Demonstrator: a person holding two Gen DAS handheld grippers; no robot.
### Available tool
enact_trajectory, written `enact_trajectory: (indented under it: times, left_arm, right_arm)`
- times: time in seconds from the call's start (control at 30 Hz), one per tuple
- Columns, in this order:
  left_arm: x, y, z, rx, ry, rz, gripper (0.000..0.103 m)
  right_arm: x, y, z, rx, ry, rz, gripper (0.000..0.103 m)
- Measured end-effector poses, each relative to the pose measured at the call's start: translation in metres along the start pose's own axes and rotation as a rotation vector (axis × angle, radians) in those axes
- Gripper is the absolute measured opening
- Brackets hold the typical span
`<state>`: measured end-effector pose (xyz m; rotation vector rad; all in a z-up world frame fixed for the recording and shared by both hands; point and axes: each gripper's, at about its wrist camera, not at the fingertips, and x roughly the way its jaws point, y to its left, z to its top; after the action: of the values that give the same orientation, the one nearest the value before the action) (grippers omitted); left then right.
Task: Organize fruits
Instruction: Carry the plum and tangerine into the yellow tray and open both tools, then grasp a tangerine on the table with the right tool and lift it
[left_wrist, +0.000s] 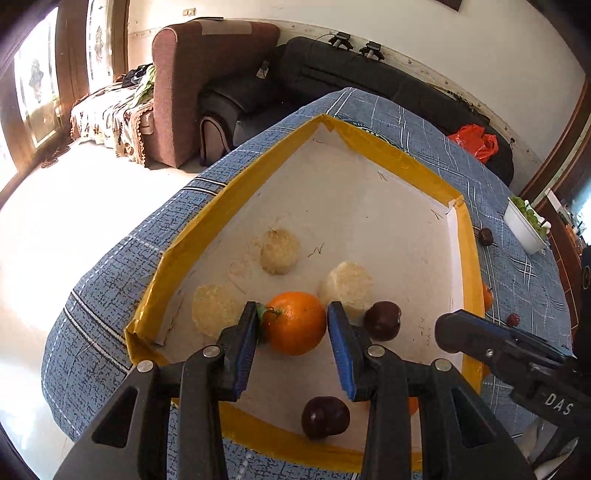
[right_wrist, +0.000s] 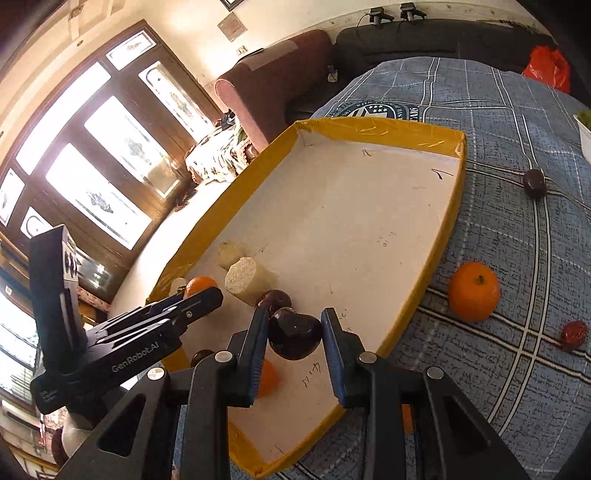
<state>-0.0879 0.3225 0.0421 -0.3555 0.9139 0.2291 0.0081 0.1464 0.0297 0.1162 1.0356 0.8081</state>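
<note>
Here the orange sits clamped between the left gripper's fingers

Left gripper closed on a round orange with green stem, both blue-padded fingers pressing its sides, over the white-floored cardboard tray with yellow-taped rim. Three pale, rough-cut cylindrical pieces lie in the tray near the orange. One dark purple plum just right of the gripper, another lower down. Right gripper enters from the right edge. Blue checked tablecloth beneath the tray.
</note>
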Motion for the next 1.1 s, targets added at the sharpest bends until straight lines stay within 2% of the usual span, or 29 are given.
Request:
enact_trajectory:
  times: [0.07, 0.17, 0.3, 0.47, 0.5, 0.6, 0.83, 0.97, 1.1]
  left_arm:
    - [-0.005, 0.005, 0.0, -0.016, -0.014, -0.017, 0.039]
    - [-0.018, 0.009, 0.0, -0.04, -0.043, -0.027, 0.047]
    - [-0.036, 0.006, 0.0, -0.052, -0.087, -0.042, 0.062]
    - [-0.053, 0.004, -0.002, -0.075, -0.119, -0.063, 0.07]
    - [-0.056, 0.003, -0.003, -0.077, -0.124, -0.066, 0.072]
    - [-0.062, -0.002, -0.007, -0.08, -0.129, -0.079, 0.073]
    - [-0.063, -0.027, -0.015, -0.05, -0.111, -0.117, 0.074]
    - [-0.067, -0.045, -0.022, -0.02, -0.106, -0.14, 0.074]
    - [-0.075, -0.059, -0.028, 0.02, -0.114, -0.143, 0.074]
  right_arm:
    - [0.004, 0.003, -0.001, -0.017, 0.007, -0.021, 0.034]
    - [0.01, 0.006, 0.003, -0.04, 0.002, -0.056, 0.034]
    - [0.01, 0.01, 0.005, -0.042, -0.012, -0.052, 0.043]
    - [-0.018, 0.006, 0.008, -0.045, -0.068, -0.051, 0.047]
    - [-0.028, 0.002, 0.007, -0.041, -0.086, -0.054, 0.05]
    - [-0.058, -0.015, 0.003, -0.011, -0.142, -0.081, 0.057]
    - [-0.11, -0.086, -0.022, 0.117, -0.189, -0.178, 0.058]
    - [-0.106, -0.098, -0.042, 0.121, -0.143, -0.172, 0.058]
    - [-0.079, -0.077, -0.053, 0.032, -0.083, -0.152, 0.058]
